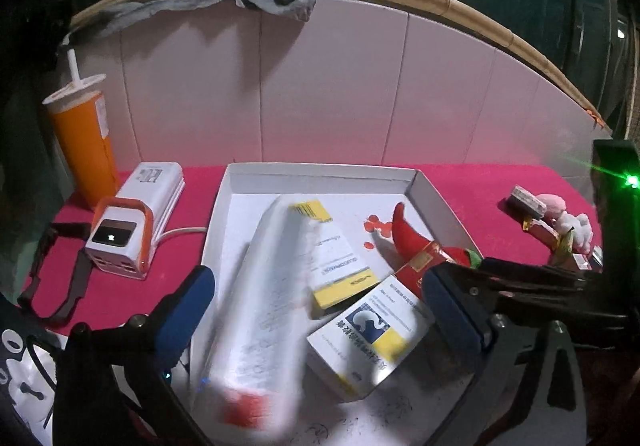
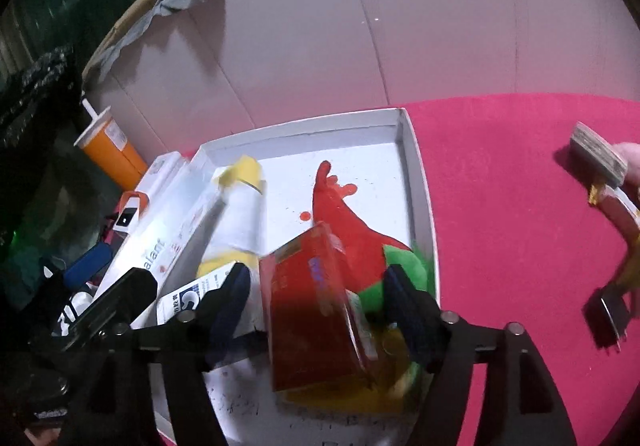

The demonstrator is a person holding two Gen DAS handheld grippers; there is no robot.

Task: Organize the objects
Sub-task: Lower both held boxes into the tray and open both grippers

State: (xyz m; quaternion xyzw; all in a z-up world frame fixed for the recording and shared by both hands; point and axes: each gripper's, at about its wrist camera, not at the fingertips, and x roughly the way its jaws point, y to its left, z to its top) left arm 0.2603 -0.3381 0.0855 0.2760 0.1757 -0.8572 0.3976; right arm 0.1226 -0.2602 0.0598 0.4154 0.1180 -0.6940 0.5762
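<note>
A shallow white tray [image 1: 320,171] lies on the pink cloth. In it are a long white box [image 1: 264,306], a yellow-and-white medicine box [image 1: 332,258], a white box with a blue and yellow print [image 1: 368,346] and a red chili plush [image 1: 408,234]. My left gripper [image 1: 320,286] stands wide open over the tray. The long white box is blurred between its blue fingers [image 1: 188,310], and neither pad presses on it. My right gripper [image 2: 316,278] is open around a tilted, blurred red box [image 2: 308,306], with a gap on each side. That box lies over the chili plush [image 2: 352,222] inside the tray [image 2: 416,182].
An orange cup with a straw [image 1: 84,142], a white power bank [image 1: 156,186] and a white-and-orange charger [image 1: 120,242] stand left of the tray. A small block [image 1: 528,202], a pink plush [image 1: 568,218] and small packets lie on the right. A white panel wall closes the back.
</note>
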